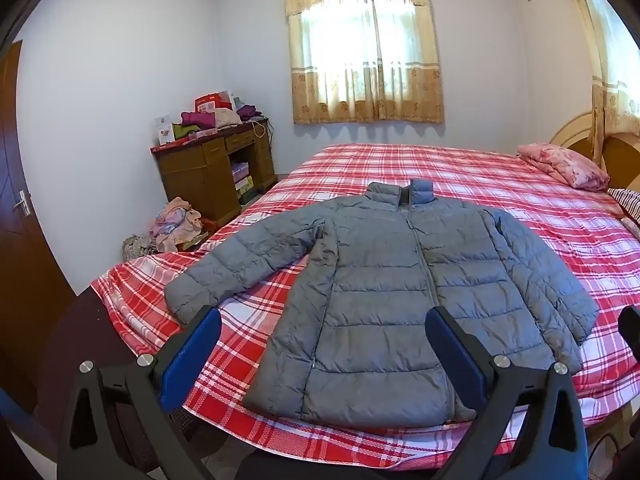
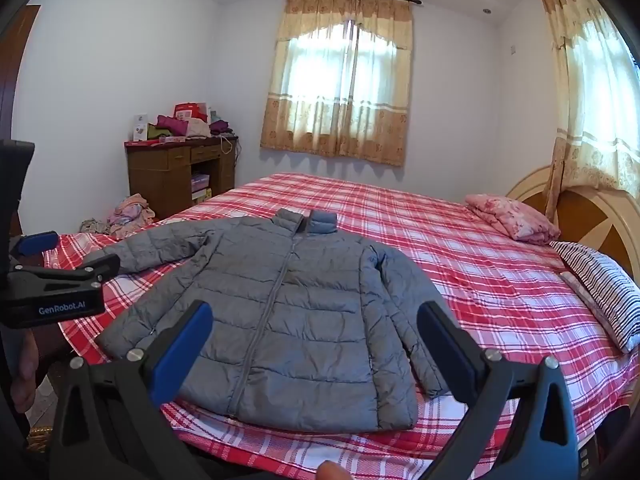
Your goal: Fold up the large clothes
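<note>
The left hand-held gripper (image 1: 322, 350) is held above the near edge of the bed (image 1: 500, 184), tilted down, its blue pads spread wide with nothing between them. The right hand-held gripper (image 2: 314, 344) is held alongside it in the same way, released and empty, over the lower part of the jacket (image 2: 288, 300).

The grey quilted jacket (image 1: 380, 300) is laid flat on the red plaid bedcover, front up, zipped, collar toward the far side and hem nearest the grippers. One sleeve is stretched out to the left and the other is angled down along the right of the body. No fold is seen: sleeves and body lie spread out. It is judged that the task is at its start, with the garment laid out and every fold left to be made, probably sleeves first, then the body.

Farther off, a pink quilt (image 1: 564, 166) is set near the headboard, and a wooden desk (image 1: 212, 168) stacked with clothes stands by the wall, with more clothes heaped on the floor beside it.

In the right wrist view the left gripper (image 2: 60, 280) is seen from the side at the left edge, and a striped pillow (image 2: 600, 296), a second window and a fingertip at the bottom are shown. In the left wrist view the door at the left is seen, and only a sliver of the other gripper at the right edge.
</note>
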`<state>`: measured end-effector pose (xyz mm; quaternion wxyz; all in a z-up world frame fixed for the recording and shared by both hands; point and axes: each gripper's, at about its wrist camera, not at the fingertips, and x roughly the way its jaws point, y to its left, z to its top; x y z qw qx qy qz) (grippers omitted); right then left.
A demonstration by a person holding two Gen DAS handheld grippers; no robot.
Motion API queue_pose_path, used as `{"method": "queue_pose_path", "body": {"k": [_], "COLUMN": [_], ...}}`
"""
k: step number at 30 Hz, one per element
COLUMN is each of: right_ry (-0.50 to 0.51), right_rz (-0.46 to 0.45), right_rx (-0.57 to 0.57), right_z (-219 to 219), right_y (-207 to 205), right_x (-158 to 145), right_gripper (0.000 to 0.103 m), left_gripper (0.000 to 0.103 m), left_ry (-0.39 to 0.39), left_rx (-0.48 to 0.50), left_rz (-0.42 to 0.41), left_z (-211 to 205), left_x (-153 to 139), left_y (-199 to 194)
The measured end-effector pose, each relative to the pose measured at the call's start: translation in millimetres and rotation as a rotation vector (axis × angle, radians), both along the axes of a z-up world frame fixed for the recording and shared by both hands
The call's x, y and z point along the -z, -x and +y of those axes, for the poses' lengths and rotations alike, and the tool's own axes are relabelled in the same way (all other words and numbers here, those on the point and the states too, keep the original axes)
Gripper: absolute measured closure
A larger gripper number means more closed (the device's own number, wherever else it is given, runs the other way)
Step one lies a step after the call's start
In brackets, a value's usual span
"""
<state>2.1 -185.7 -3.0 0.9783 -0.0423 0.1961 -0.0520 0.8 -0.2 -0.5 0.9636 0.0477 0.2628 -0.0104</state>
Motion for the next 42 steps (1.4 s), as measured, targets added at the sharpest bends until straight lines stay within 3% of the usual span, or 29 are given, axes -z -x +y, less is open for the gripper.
{"method": "queue_pose_path", "body": {"k": [42], "right_ry": [-0.002], "right_rz": [0.044], "right_rx": [-0.012], "right_z": [6.6], "right_y": [-5.4], "right_x": [13.8], "right_gripper": [0.000], "left_gripper": [0.001], "left_ry": [-0.007], "left_rx": [0.008], "left_rz": [-0.011], "left_z": [5.8], "left_x": [1.5], "left_y": [-2.3]}}
